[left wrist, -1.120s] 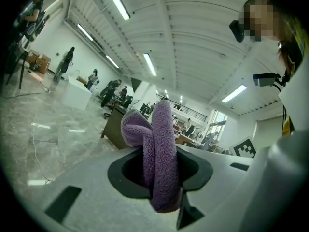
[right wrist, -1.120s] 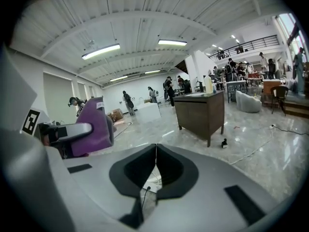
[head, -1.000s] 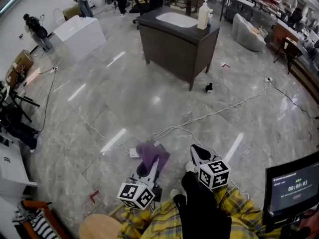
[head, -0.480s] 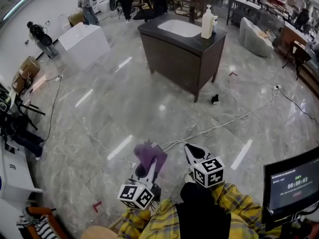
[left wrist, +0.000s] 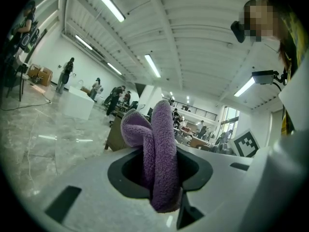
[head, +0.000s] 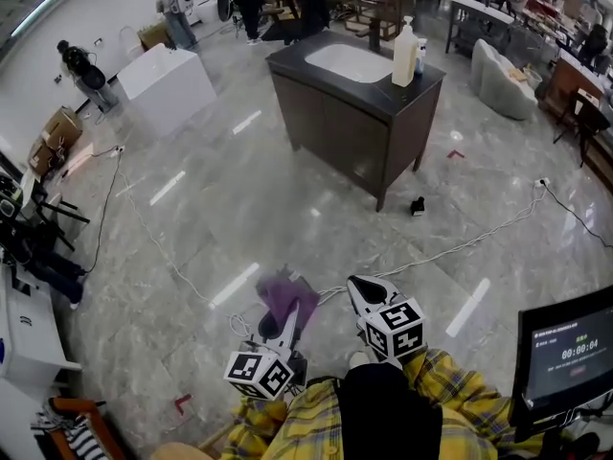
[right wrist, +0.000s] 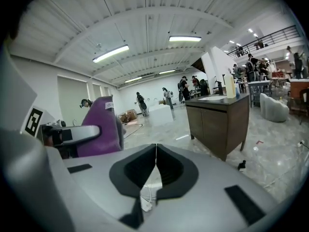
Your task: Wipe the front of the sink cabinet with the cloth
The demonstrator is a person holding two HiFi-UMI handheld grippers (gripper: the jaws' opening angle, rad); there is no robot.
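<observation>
1. So, the left gripper [head: 290,316] has its jaws pinched on the purple cloth [head: 284,293]. In the left gripper view the cloth sticks up out of the jaws and is folded over at the top.
2. The right gripper [head: 362,287] is just beside it on the right, jaws pressed together with nothing between them.
3. Both grippers are held low in front of the person's yellow plaid clothing [head: 460,401], above the grey marble floor [head: 192,218].
4. The sink cabinet [head: 354,123] is well apart from both grippers, across the floor ahead. It's dark brown and stands on legs, with a white sink [head: 350,62] set in the top.
5. A soap bottle [head: 405,54] stands upright on the counter top, to the right of the sink.
6. White cables [head: 460,247] trail over the floor between the person and the cabinet, and a small black thing [head: 418,206] lies near the cabinet's front leg.
7. A screen [head: 570,353] showing a timer sits at the lower right.
</observation>
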